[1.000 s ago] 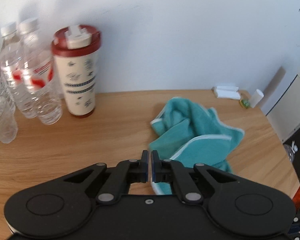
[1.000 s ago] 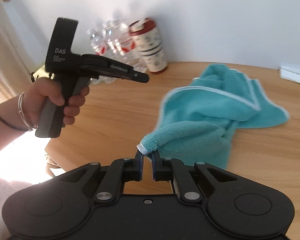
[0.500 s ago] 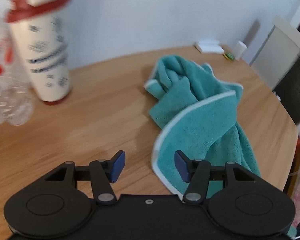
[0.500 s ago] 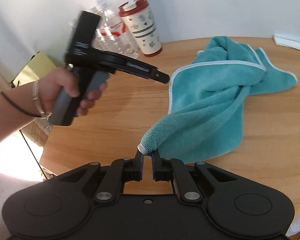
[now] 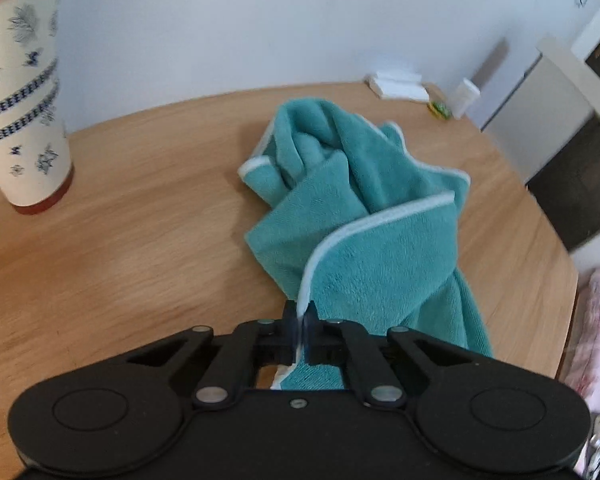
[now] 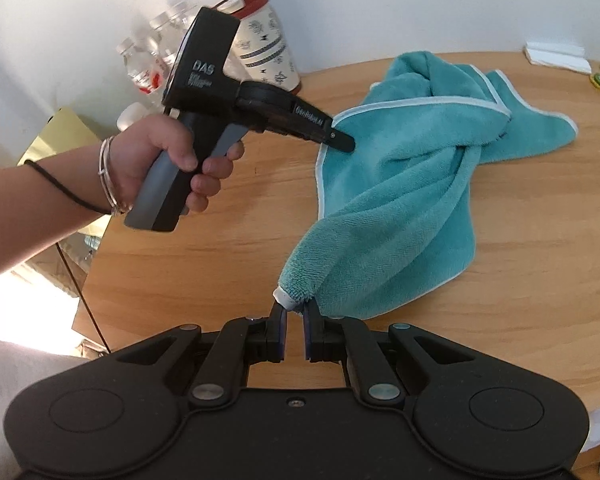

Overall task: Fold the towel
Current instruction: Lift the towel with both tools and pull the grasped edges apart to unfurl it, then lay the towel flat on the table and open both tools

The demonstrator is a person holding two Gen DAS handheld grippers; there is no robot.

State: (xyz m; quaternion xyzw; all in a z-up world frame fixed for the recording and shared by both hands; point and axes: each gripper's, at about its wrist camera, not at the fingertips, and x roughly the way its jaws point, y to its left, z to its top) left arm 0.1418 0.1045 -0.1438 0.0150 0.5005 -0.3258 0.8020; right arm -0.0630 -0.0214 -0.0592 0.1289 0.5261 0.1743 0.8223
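Towel [image 5: 384, 248] soft, limp, light; best taken at white-edged corners; left gripper [image 5: 300, 314] pinching hem, right gripper [image 6: 294, 310] nipping a corner.

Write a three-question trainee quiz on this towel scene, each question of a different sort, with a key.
1. True or false: the left gripper is shut on the white-trimmed edge of the teal towel.
2. Multiple choice: the towel corner pinched by the right gripper is A) flat on the table, B) lifted off it, C) hanging over the table edge.
3. Fill in: the tumbler by the wall has a ___ lid.

Key: 1 true; 2 B; 3 red.
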